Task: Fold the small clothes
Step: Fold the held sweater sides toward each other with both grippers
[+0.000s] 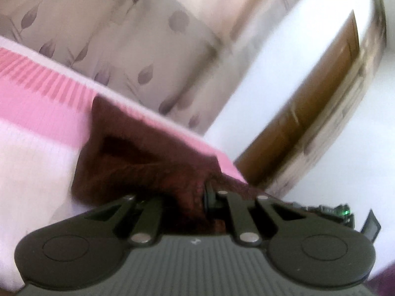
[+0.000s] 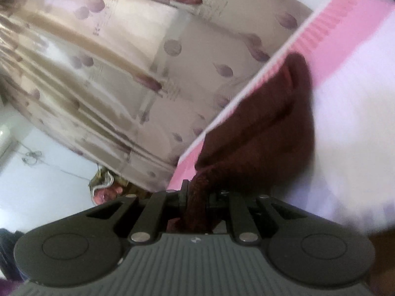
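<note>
I have the dark red garment (image 1: 138,157) pinched at two places, one in each claw, and it lies on the pink and white bedcover (image 1: 37,123) close to the far edge of the bed. My left claw (image 1: 192,197) is clamped on a bunched fold of the cloth; my right claw (image 2: 197,194) is closed on a twisted, rope-like bit of the same piece. Both views are blurred, so I cannot say which edge or corner I hold in either one.

I judge I am mid-fold, carrying one side of the garment over the rest. To do it well I would keep both claws level with each other and the cloth between them lightly taut, so the carried edge stays straight and does not sag. I'd travel low over the bedcover and lay the edge down onto the matching edge before letting go, both sides together. The piece sits near the drop beside the patterned curtain (image 2: 111,61), so I would draw it toward me, not outward, or it may slide off the bed
</note>
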Demonstrator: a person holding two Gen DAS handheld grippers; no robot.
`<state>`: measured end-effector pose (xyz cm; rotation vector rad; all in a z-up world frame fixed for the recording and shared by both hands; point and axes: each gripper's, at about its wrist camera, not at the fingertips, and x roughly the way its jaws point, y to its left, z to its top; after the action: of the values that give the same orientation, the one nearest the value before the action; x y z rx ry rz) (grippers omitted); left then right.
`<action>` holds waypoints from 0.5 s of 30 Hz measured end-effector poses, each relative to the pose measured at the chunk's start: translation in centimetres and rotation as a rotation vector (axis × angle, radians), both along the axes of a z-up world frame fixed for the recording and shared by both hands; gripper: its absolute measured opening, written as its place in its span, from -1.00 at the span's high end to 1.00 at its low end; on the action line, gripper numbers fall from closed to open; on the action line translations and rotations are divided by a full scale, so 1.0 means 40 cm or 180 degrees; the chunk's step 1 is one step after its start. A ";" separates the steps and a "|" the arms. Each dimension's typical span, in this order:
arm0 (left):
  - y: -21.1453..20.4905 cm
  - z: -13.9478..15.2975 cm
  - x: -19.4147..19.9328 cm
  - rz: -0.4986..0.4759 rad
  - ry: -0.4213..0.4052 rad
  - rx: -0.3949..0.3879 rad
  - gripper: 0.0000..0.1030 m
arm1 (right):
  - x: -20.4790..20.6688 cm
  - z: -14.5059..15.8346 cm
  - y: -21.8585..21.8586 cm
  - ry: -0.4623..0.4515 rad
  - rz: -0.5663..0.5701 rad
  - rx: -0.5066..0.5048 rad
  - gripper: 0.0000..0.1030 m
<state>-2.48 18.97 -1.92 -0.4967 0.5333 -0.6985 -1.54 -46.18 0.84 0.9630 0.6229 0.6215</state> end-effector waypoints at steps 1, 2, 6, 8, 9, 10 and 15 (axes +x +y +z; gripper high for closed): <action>-0.007 0.007 0.033 0.0007 -0.0027 0.0023 0.80 | 0.031 0.006 -0.007 -0.0017 -0.0008 0.0041 0.68; -0.016 0.018 0.053 0.0024 -0.0051 0.0050 0.80 | 0.060 0.012 -0.009 -0.0026 -0.0033 0.0025 0.68; -0.060 0.035 0.164 0.0094 -0.0048 0.0117 0.80 | 0.168 0.012 -0.015 -0.0019 -0.0086 -0.0033 0.68; -0.069 0.029 0.221 0.0133 0.0034 0.0073 0.80 | 0.226 0.007 -0.020 0.0007 -0.0099 -0.0036 0.68; -0.071 0.025 0.244 0.0163 0.0044 0.0061 0.80 | 0.253 0.001 -0.024 0.0041 -0.0135 -0.0038 0.68; -0.072 0.020 0.263 0.0200 0.0065 0.0054 0.80 | 0.279 -0.008 -0.029 0.0083 -0.0163 -0.0030 0.68; -0.086 -0.013 0.346 0.0261 0.0158 0.0104 0.80 | 0.384 -0.050 -0.036 0.0224 -0.0232 -0.0015 0.68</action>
<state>11.34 15.54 -2.45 -0.5036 0.5668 -0.5995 13.82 -47.62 -1.18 1.0020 0.6484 0.5229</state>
